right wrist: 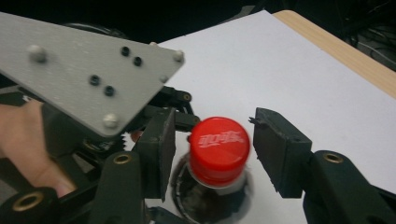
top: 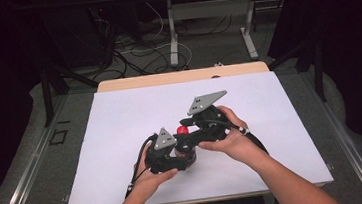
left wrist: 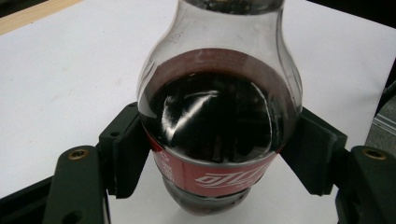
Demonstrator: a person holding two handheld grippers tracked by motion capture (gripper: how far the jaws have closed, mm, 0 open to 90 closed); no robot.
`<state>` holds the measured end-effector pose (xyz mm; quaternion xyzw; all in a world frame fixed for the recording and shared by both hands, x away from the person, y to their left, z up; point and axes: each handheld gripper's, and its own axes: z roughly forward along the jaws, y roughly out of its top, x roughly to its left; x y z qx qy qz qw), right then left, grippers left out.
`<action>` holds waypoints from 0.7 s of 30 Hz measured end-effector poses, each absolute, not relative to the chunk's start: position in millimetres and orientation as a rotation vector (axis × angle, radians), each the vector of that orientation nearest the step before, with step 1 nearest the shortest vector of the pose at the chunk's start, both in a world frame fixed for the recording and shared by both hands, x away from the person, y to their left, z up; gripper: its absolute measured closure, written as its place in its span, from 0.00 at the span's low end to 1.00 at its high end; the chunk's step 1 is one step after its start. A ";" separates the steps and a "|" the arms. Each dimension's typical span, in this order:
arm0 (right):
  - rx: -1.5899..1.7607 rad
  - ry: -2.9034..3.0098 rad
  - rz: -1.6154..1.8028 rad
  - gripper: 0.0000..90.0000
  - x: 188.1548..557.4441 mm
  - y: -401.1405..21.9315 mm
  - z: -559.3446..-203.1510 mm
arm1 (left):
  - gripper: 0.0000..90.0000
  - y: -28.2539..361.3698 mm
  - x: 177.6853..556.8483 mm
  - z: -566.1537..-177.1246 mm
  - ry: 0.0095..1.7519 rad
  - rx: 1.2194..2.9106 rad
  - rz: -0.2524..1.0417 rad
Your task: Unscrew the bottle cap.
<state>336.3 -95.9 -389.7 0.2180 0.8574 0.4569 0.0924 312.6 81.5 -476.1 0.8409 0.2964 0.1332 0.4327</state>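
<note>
Two pads of the right gripper [right wrist: 209, 156], set narrow but not clamped. Stood one on each side of the red cap [right wrist: 218, 145] at the centre of the right gripper view, a thin gap to the right-hand pad and a slightly wider one to the left-hand pad; no pressing to be seen, and the cap a little blurred. Looked down on the cap at a slant, so the cap lay just ahead of the jaws and below them.

Lower down, held the cola bottle [left wrist: 219, 116] fast in the left gripper [left wrist: 219, 156]: both pads tight against the belly at the label, left and right of centre in the left gripper view. Kept it upright on the white sheet [top: 120, 118], long axis running straight up through the cap.

In the high view, sat the cap [top: 182, 130] just left of centre, left gripper [top: 169, 151] to the lower left, right gripper [top: 192, 130] to the upper right and nearer the cap. Left hand [top: 151, 177] and right hand [top: 233, 139] entered from the bottom edge.

Judged the coming move to hinge on that upright axis: pads to close square on the cap's rim, then turn about the axis while the lower grip resisted.
</note>
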 end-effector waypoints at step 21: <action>0.468 2.627 1.335 0.69 350.6 -89.8 -387.7 | 0.34 80.8 311.3 -475.7 0.728 2.098 0.323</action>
